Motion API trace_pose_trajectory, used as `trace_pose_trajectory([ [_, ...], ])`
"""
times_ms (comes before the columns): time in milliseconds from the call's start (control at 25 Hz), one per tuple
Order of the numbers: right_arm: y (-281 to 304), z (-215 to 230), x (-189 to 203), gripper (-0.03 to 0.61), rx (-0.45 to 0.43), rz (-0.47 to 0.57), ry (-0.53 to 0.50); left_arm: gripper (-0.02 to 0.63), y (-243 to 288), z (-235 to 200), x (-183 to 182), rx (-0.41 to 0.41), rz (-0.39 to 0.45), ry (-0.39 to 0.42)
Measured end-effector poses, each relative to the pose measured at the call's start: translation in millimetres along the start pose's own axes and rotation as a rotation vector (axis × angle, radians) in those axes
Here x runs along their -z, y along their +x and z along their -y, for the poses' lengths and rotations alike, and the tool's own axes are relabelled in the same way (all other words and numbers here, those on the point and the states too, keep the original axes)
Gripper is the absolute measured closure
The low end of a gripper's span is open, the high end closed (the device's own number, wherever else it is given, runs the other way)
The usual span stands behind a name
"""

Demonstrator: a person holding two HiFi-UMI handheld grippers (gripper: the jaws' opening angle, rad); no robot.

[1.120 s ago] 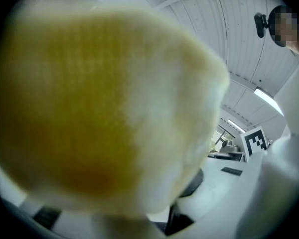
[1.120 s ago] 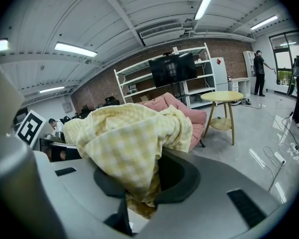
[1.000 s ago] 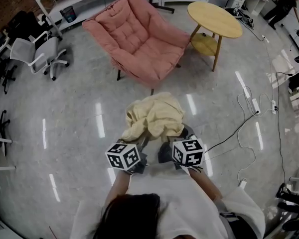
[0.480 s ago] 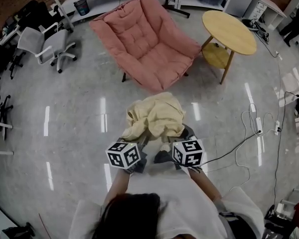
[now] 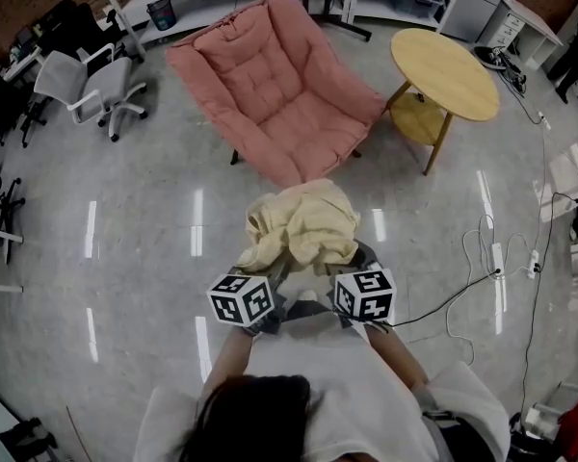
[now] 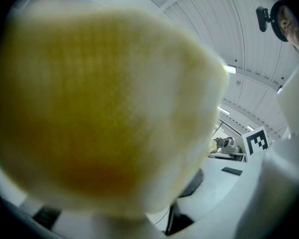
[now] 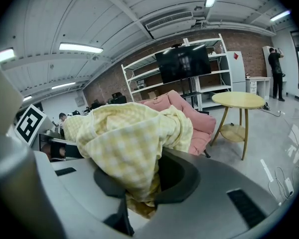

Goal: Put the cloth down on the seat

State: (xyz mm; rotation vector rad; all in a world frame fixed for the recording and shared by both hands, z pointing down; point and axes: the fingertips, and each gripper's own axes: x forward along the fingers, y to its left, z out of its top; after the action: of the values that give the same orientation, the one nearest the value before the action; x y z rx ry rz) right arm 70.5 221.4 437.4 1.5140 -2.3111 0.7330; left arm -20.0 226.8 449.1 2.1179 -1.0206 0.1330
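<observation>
A bundled pale yellow checked cloth [image 5: 303, 224] hangs between both grippers, just in front of the person. My left gripper [image 5: 275, 275] is shut on the cloth's left side; in the left gripper view the cloth [image 6: 104, 108] fills most of the picture, blurred and close. My right gripper [image 5: 335, 275] is shut on its right side, with the cloth [image 7: 132, 143] pinched between the dark jaws. The pink cushioned chair [image 5: 279, 85] stands ahead on the floor, its seat [image 5: 303, 123] bare; in the right gripper view the chair [image 7: 199, 118] shows behind the cloth.
A round wooden side table [image 5: 443, 61] stands right of the chair. Grey office chairs [image 5: 87, 89] stand at the left. White cables and a power strip [image 5: 496, 258] lie on the shiny floor at the right. Shelving runs along the back wall.
The view has advanced toward the pink chair, which now sits closer to the cloth. Both grippers hold the cloth the same way.
</observation>
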Motion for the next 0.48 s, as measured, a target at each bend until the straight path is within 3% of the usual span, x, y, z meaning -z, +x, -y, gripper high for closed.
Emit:
trace_pose_trajectory([
  [480, -7, 25, 11, 0.465, 0.017, -0.009, 0.031, 0.520, 20, 11, 16, -0.006, -0.026, -0.031],
])
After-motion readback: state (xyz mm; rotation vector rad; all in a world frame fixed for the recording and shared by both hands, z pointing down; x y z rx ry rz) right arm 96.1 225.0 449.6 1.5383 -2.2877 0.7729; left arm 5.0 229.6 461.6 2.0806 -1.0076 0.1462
